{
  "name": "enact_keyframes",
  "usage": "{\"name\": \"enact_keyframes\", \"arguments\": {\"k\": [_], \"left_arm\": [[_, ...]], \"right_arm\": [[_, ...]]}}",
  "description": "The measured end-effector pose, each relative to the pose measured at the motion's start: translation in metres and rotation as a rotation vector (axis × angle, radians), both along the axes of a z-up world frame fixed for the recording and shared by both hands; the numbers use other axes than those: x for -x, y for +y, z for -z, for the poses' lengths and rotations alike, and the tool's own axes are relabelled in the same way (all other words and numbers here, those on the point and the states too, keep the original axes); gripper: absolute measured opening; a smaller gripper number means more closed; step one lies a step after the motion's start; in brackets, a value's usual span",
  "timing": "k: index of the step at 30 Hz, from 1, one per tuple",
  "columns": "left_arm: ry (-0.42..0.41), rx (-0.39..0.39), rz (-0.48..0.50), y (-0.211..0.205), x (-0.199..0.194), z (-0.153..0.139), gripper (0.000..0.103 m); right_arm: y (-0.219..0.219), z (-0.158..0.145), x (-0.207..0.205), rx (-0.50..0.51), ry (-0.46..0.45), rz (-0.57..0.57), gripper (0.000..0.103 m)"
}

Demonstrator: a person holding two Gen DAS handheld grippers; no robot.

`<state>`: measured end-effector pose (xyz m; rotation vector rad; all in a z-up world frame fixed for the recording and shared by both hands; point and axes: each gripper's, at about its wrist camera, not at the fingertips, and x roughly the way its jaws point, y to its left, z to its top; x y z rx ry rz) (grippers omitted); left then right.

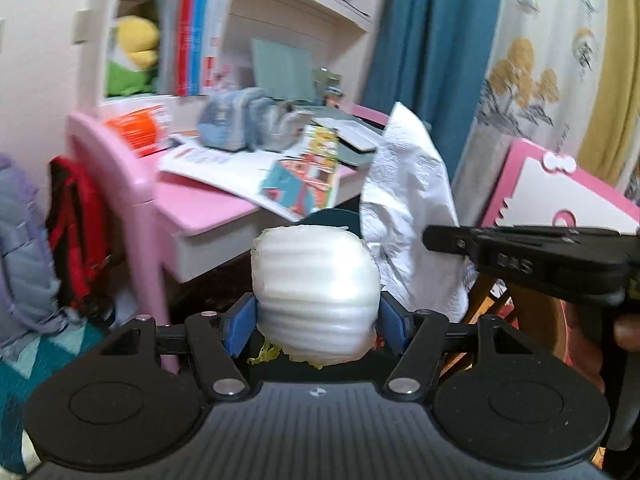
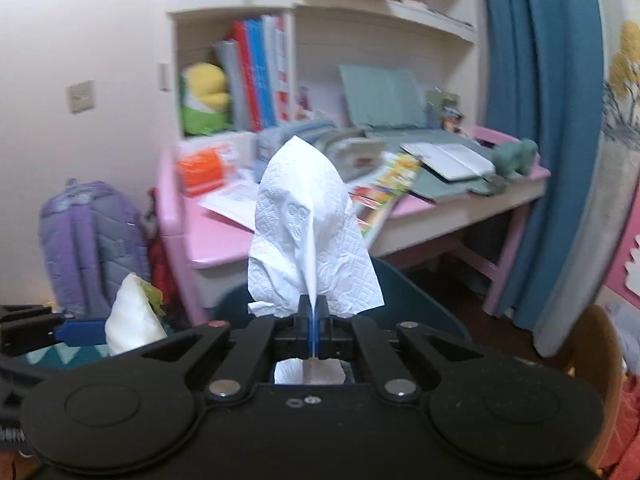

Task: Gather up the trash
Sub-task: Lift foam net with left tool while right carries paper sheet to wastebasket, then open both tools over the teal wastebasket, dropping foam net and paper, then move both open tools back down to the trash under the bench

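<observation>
Left gripper (image 1: 318,322) clamped on white cabbage chunk (image 1: 316,280), carried in air in front of pink surface (image 1: 208,208). Right gripper (image 2: 314,312) pinched together on tissue (image 2: 310,236), standing upright, beside cabbage chunk. No bin visible; judged carrying stage.

Embossed paper tissue (image 2: 308,224), glossy ribbed cabbage chunk (image 1: 316,284), smooth pink desk (image 1: 208,208)

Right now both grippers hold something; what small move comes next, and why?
Probably carry both loads on toward a bin; none shows in either view, so keep both grips closed. The left gripper clamps a white cabbage chunk, and the right gripper is shut on a tissue, both held up before the pink desk.
</observation>
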<state>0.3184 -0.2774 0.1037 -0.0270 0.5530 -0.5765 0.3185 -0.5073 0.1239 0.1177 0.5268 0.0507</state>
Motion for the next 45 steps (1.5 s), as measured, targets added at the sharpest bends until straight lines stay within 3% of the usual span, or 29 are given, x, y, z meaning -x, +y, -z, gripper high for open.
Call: {"name": "enact_keyframes", "arguments": {"k": [10,19,23,27,31,45], "left_arm": [[0.040,-0.100,0.057,-0.090,-0.043,0.027,0.065],[0.154,-0.157,0.050,-0.107,-0.078,0.066,0.066],[0.146,-0.173,0.073,-0.111,-0.081,0.069,0.068],[0.141,-0.189,0.069,-0.116,-0.082,0.070,0.071],[0.122,-0.222,0.087,-0.121,-0.077,0.071,0.074],[0.079,-0.161,0.073,-0.086,-0.038,0.040,0.076]], "right_arm": [[-0.033,0.044,-0.048,0.020,0.158,0.059,0.000],[-0.038,0.071,-0.073,0.020,0.306,0.040,0.009],[-0.041,0.074,-0.076,0.009,0.328,0.052,0.016],[-0.045,0.071,-0.074,-0.015,0.322,0.059,0.016],[-0.047,0.065,-0.067,-0.010,0.300,0.069,0.035],[-0.026,0.028,-0.017,-0.006,0.220,0.019,0.034]]}}
